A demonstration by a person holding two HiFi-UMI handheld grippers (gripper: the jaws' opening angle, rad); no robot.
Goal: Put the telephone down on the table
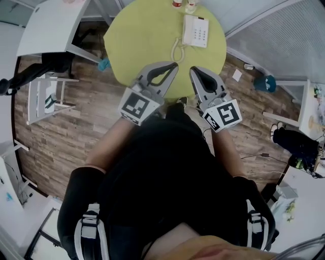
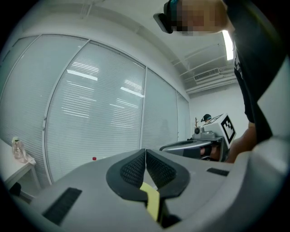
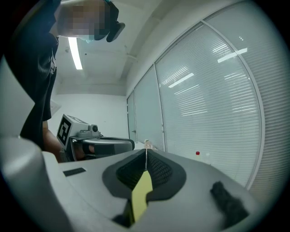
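A white push-button telephone (image 1: 195,30) lies on the far side of a round yellow-green table (image 1: 147,45). Its handset rests on the cradle and its coiled cord (image 1: 177,51) trails toward me. My left gripper (image 1: 175,64) and right gripper (image 1: 193,69) hover side by side over the table's near edge, short of the phone. Both are shut with nothing between the pads. In the left gripper view the left gripper (image 2: 146,152) points up at window blinds, with the right gripper (image 2: 199,145) beside it. The right gripper view shows the right gripper (image 3: 146,152) also shut and raised, the left gripper (image 3: 93,144) next to it.
Two small bottles (image 1: 184,4) stand at the table's far edge behind the phone. A white desk (image 1: 51,25) and a white chair (image 1: 45,96) are on the left. On the right, over the wood floor, are a teal object (image 1: 265,83) and a black bag (image 1: 297,143).
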